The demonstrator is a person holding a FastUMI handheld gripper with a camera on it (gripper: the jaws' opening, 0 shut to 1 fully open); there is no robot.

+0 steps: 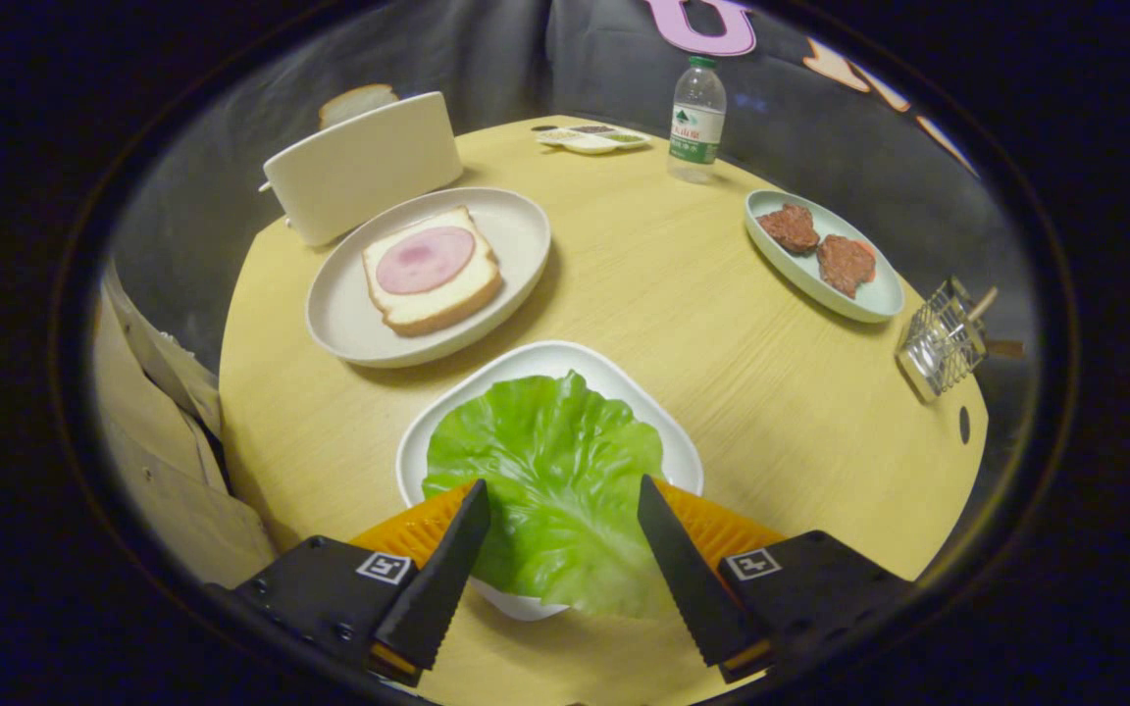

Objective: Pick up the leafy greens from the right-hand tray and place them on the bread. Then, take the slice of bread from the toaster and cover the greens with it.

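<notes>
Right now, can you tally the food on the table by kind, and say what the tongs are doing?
Lettuce leaf: 1
Bread slices, plate and toaster: 2
Ham slice: 1
Meat patties: 2
Total: 6
Tongs: open, straddling the lettuce.

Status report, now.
Gripper open, fingers straddling the lettuce leaf in its white tray. Not gripped. Path to the bread unobstructed.
</notes>
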